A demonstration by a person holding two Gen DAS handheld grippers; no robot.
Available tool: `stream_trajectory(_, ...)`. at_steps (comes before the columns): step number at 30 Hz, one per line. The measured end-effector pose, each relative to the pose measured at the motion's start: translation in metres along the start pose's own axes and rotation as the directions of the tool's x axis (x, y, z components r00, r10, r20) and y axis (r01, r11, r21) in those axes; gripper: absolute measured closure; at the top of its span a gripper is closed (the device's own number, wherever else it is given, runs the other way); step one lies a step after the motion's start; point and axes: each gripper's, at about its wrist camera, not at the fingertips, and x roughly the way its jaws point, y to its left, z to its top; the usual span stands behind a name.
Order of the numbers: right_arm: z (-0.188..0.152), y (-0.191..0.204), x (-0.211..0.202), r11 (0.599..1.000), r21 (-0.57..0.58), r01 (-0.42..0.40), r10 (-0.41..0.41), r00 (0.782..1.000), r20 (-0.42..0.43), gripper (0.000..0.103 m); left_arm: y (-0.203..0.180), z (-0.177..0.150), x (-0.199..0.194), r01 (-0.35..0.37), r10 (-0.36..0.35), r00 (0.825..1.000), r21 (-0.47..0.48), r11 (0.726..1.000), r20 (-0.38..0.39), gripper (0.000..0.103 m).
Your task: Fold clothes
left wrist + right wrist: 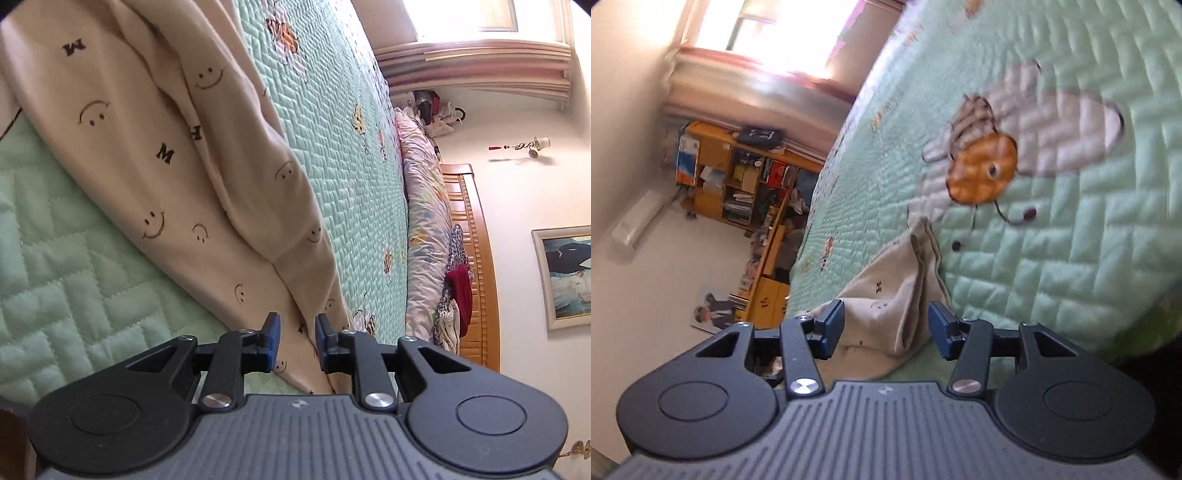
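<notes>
Cloth, the smiley-print garment [177,155], is lying rumpled on the green quilt [55,258]; I am hovering my left gripper [297,341] and right gripper [886,328], both spread, over its edges; pinching likely follows.

The cream garment [155,155] carries scattered black letters, "M" and "H", printed among smiley faces. In the right wrist view an "H" shows on its bunched cloth [882,310]. Nothing else is legible.

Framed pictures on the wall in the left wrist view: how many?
1: a white-framed picture on the cream wall at the right edge, partly cut off. Others may lie outside the frame.
</notes>
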Motion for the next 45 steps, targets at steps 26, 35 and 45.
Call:
stream_trajectory(26,0.009,0.038,0.020,0.896,-0.403,0.185,-0.225,0.973,-0.054,0.095,0.007,-0.001,-0.007,-0.019,0.020,0.999,0.013,1.000,-0.027,0.070)
stream_trajectory(35,0.012,-0.001,0.011,0.976,-0.174,0.130,-0.142,0.988,-0.056,0.098,0.036,0.017,-0.064,0.022,-0.006,0.980,-0.083,0.996,0.197,0.057)
stream_trajectory(45,0.012,0.001,0.000,0.991,-0.065,0.114,-0.116,0.993,-0.030,0.087,0.055,0.047,-0.108,0.026,0.066,0.863,-0.173,0.985,0.502,0.050)
